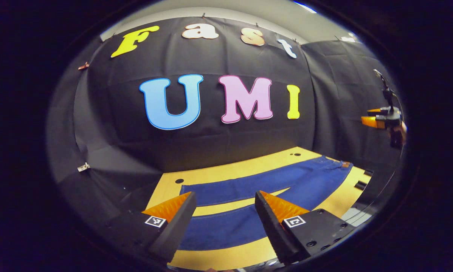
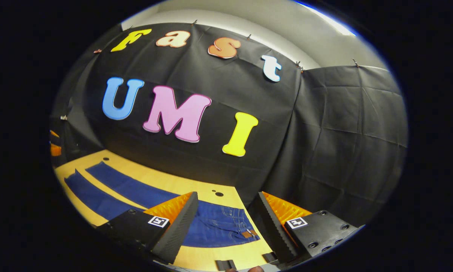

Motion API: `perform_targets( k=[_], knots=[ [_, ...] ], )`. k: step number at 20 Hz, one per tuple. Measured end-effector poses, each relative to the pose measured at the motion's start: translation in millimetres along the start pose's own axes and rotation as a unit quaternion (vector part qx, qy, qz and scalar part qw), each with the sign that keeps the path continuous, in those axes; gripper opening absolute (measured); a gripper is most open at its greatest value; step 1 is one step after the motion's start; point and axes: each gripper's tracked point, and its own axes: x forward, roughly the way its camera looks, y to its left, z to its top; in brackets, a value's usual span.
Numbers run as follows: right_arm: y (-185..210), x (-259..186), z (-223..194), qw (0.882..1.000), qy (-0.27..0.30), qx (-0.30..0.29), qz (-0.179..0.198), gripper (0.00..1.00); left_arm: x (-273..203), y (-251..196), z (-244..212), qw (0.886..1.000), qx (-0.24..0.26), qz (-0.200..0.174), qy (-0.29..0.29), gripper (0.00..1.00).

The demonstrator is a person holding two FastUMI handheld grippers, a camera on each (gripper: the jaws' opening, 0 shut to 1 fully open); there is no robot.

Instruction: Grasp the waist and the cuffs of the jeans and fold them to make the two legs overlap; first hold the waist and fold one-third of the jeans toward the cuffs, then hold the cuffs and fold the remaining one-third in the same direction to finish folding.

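Blue denim, laid out flat: the jeans are spread full length on the wooden worktop, both legs apart with a strip of bare wood showing between them. Not folded at all yet.

From the left gripper view, the left gripper hangs above the cuff end, fingers wide apart and nothing between them, just the two legs visible through the gap. The waist sits at the far right end of the worktop, with a little brown patch on it. The right gripper shows up over there too, held in a hand up in the air above that end, well off the fabric.

From the right gripper view, the right gripper is also wide open and holding nothing, hovering over the waist near the front edge of the worktop. The legs run off to the left from there.
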Motion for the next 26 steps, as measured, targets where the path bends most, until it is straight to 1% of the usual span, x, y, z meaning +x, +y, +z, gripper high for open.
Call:
perform_targets(
  k=[2,3,4,5,7,8,10,11,12,13,14,16,17,19,20,21,22,23,24,25,26],
  knots=[
    [-0.6,5.3,-24.3,0.998,0.026,-0.047,0.017,0.94,2.1,5.2,-17.8,0.997,0.069,-0.021,0.016,0.97],
    [2.7,8.9,-35.6,0.996,0.042,-0.069,0.032,0.96,2.8,6.4,-33.3,0.994,0.1,-0.035,0.03,0.98],
    [8.1,10.6,-46.3,0.994,0.053,-0.087,0.048,0.96,2.5,4.0,-45.3,0.99,0.127,-0.052,0.039,0.97],
    [17.3,12.1,-51.5,0.991,0.06,-0.097,0.073,0.96,3.4,-2.4,-59.6,0.985,0.147,-0.074,0.045,0.98],
    [37.1,8.6,-69.0,0.986,0.088,-0.08,0.118,0.96,5.1,-15.8,-87.4,0.974,0.18,-0.119,0.068,0.98],
    [42.1,10.6,-74.6,0.984,0.095,-0.08,0.128,0.96,8.5,-20.4,-100.4,0.968,0.196,-0.138,0.078,0.98],
    [47.8,23.8,-80.8,0.978,0.097,-0.111,0.146,0.96,16.5,-24.0,-128.9,0.954,0.225,-0.168,0.11,0.98],
    [51.7,31.1,-88.0,0.974,0.099,-0.131,0.158,0.96,18.2,-24.8,-143.0,0.945,0.241,-0.185,0.125,0.99],
    [54.7,37.8,-99.5,0.968,0.107,-0.152,0.17,0.96,17.7,-27.6,-154.7,0.933,0.258,-0.21,0.138,0.99],
    [56.2,44.9,-111.8,0.961,0.115,-0.171,0.182,0.96,19.7,-29.0,-168.3,0.92,0.278,-0.232,0.148,0.99],
    [60.0,51.6,-123.9,0.955,0.123,-0.188,0.195,0.96,25.6,-24.4,-183.5,0.906,0.306,-0.246,0.158,0.99],
    [63.8,67.0,-144.2,0.941,0.131,-0.224,0.219,0.96,38.6,-4.1,-214.9,0.874,0.371,-0.248,0.191,0.98],
    [62.6,73.6,-152.6,0.934,0.134,-0.243,0.224,0.97,45.3,5.0,-226.5,0.86,0.394,-0.249,0.207,0.98],
    [56.2,87.5,-161.0,0.925,0.112,-0.288,0.22,0.97,52.8,12.0,-245.3,0.836,0.424,-0.265,0.227,0.98],
    [57.2,96.5,-165.5,0.917,0.097,-0.318,0.223,0.97,54.3,14.2,-255.7,0.82,0.441,-0.275,0.237,0.99],
    [61.4,97.4,-174.7,0.904,0.091,-0.343,0.238,0.96,56.8,19.0,-257.7,0.814,0.454,-0.28,0.233,0.99],
    [65.7,94.6,-187.0,0.888,0.087,-0.369,0.261,0.96,61.0,16.4,-253.7,0.812,0.457,-0.284,0.227,0.98],
    [67.7,92.1,-200.4,0.868,0.088,-0.398,0.284,0.97,61.8,18.7,-256.3,0.812,0.452,-0.287,0.232,0.96],
    [68.9,88.9,-213.1,0.849,0.089,-0.423,0.305,0.97,63.6,19.9,-258.0,0.816,0.443,-0.289,0.235,0.96],
    [67.4,89.0,-227.1,0.832,0.09,-0.443,0.32,0.97,67.4,19.8,-258.6,0.816,0.439,-0.292,0.236,0.96],
    [64.2,92.3,-242.3,0.82,0.093,-0.458,0.329,0.97,69.8,19.6,-257.0,0.812,0.444,-0.3,0.232,0.96]
  ],
)
